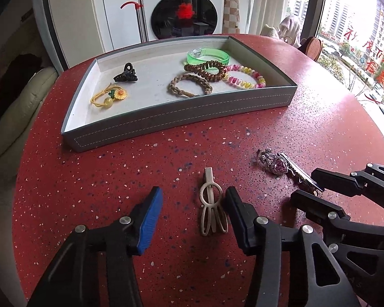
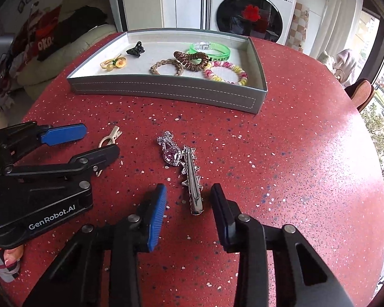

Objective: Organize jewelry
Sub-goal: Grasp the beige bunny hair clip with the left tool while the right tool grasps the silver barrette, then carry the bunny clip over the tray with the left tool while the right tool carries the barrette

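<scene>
The left tool (image 1: 193,203) stands half open around the flat beige plastic hair clip (image 1: 212,204) on the red speckled desk (image 2: 294,153), in front of the grey stitched tray (image 1: 181,125); its pads do not press yet. The right tool (image 2: 189,204) straddles the silver rhinestone barrette (image 2: 189,174), also unclamped. Both clips lie flat, so they may slip out. The tools are close and could collide.

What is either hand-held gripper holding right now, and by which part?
Nothing is held. The left hand-held gripper straddles the beige hair clip; the right hand-held gripper straddles the rhinestone clip.
</scene>
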Demonstrator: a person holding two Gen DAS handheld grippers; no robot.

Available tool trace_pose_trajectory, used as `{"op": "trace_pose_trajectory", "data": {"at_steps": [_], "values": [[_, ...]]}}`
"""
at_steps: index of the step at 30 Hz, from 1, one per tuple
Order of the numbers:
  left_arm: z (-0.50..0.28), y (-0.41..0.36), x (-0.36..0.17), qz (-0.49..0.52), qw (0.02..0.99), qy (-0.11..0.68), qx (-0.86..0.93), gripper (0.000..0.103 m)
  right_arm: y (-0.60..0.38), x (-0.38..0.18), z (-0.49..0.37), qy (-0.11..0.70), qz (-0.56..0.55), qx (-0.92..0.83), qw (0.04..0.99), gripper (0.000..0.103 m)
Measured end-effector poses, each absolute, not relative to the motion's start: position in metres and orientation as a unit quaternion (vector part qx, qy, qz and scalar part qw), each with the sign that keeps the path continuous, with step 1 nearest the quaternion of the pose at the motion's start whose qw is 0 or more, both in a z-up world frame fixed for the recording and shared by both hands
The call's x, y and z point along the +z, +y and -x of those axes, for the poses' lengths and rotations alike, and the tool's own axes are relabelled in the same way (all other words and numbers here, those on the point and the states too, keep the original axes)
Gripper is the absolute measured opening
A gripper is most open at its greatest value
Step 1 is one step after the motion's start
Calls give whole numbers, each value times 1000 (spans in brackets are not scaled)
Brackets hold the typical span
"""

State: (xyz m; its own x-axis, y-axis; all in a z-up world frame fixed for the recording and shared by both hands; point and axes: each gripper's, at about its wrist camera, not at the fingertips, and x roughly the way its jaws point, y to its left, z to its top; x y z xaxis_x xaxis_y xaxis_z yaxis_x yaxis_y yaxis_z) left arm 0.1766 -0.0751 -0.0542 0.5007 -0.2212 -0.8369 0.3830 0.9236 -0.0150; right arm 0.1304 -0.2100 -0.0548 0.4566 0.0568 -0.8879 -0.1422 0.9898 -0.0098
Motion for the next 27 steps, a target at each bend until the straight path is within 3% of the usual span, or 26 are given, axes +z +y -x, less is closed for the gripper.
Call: {"op": "trace_pose_trajectory", "data": {"at_steps": [2, 4, 5, 8, 27], "values": [[-176, -77, -53, -91, 862, 465, -178, 50, -208, -54, -129, 518, 43, 59, 852, 29], [-176, -78, -53, -91, 862, 466, -180, 48, -208, -54, -129, 518, 42, 60, 852, 25], [-175, -78, -52, -92, 862, 464, -181, 37, -208, -54, -129, 518, 41, 60, 852, 22], [-174, -77, -52, -95, 862, 464, -183, 38, -208, -54, -128, 519, 38, 58, 852, 12], [-167, -54, -41, -68, 869, 453, -188, 37, -232, -40, -124, 506, -19, 42, 861, 11]]}}
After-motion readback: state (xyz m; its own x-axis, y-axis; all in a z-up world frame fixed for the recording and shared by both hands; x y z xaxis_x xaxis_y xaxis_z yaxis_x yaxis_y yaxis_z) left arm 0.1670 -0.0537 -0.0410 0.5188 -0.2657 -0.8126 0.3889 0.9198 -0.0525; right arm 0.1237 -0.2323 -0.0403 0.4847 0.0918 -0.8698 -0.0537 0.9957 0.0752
